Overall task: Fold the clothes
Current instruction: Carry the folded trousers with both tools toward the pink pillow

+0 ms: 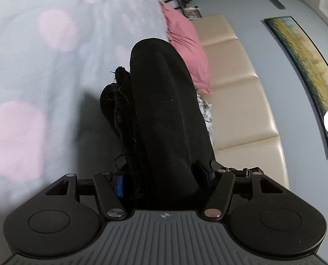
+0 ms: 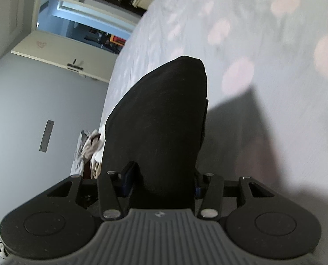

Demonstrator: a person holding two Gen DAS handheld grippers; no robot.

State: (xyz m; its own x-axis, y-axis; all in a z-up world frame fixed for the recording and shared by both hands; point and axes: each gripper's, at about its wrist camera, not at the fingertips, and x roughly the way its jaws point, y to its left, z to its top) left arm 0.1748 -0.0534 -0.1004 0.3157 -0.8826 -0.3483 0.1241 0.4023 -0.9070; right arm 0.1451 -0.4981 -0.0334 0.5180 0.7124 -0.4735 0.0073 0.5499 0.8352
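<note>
A black garment [image 1: 164, 110] hangs stretched out ahead of my left gripper [image 1: 161, 181], which is shut on it; a frayed edge shows on its left side. The same black garment [image 2: 159, 121] fills the middle of the right wrist view, and my right gripper [image 2: 161, 183] is shut on it too. Both grippers hold the cloth above a pale grey bedspread with pink dots [image 1: 42, 77], which also shows in the right wrist view [image 2: 263, 44]. The cloth hides most of both grippers' fingertips.
A pink pillow [image 1: 186, 44] lies by a cream padded headboard [image 1: 241, 92]. A painting [image 1: 307, 70] hangs on the grey wall. In the right wrist view an open door [image 2: 71, 50] and a pile of light clothes [image 2: 91, 150] lie beyond the bed.
</note>
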